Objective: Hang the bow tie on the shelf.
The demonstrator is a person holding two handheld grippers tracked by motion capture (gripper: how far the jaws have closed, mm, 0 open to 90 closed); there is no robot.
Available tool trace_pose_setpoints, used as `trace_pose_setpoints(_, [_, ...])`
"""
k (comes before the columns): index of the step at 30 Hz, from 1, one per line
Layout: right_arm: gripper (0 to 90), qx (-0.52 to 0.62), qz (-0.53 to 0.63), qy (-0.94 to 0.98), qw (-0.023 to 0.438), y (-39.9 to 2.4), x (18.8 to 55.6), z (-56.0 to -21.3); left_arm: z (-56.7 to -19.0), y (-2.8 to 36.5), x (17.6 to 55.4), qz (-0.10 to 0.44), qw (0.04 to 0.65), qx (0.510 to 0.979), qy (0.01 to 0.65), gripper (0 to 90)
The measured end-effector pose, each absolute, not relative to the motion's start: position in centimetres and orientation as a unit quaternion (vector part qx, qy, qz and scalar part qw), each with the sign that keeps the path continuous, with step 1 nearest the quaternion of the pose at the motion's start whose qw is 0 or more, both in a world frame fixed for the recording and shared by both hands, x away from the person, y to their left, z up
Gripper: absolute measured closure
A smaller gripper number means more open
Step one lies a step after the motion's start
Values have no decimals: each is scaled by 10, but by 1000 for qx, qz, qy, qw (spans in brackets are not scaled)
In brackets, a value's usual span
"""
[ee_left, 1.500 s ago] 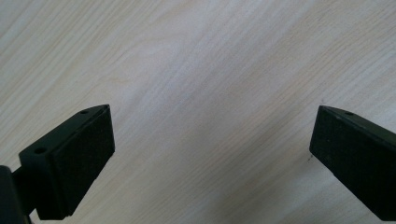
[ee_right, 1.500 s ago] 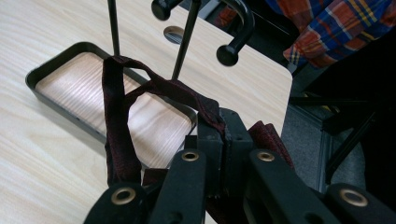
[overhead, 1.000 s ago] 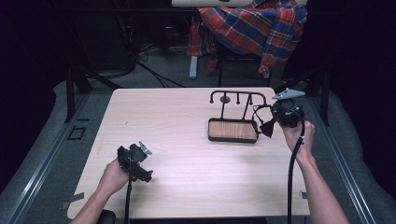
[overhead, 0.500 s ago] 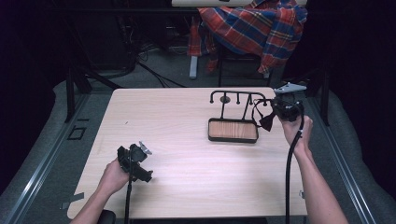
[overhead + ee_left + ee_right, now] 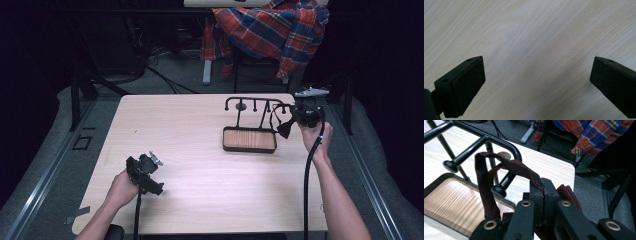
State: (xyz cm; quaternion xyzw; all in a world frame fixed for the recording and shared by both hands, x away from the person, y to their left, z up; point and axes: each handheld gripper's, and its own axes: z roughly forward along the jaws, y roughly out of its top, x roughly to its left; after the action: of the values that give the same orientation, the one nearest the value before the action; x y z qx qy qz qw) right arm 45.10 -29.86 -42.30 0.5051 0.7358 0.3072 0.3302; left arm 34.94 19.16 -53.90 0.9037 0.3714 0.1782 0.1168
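High view: right hand-held gripper (image 5: 294,119) sat at the far right edge of the desk (image 5: 200,145), just beside the black hook rack (image 5: 252,104). Its jaws were clamped on a dark red strap (image 5: 280,120), which hung in a loop between the gripper and the rack's right end.

Right gripper view: strap (image 5: 506,167) pinched flat between the closed pads, right hand-held gripper (image 5: 544,195) shut on it. From the pinch the band arched up and over toward a knobbed hook (image 5: 501,187) of the rack (image 5: 489,138), then dropped down; more of the fabric bunched behind the jaws. Whether the loop rested on the hook could not be told. The rack's wooden tray (image 5: 451,200) lay below.

Left hand-held gripper (image 5: 145,172) was held low over the near left part of the desk, well apart from the rack. Left gripper view: jaws stood wide open, bare wood (image 5: 531,50) between them, nothing gripped.

Plaid cloth (image 5: 270,30) draped on a chair beyond the desk.
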Motion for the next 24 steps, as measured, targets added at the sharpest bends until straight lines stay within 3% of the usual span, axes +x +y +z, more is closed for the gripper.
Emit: trace_pose_setpoints(24, [871,527,307,744,272,-296,463,-455,-539,194,348,177,115,905,370,3])
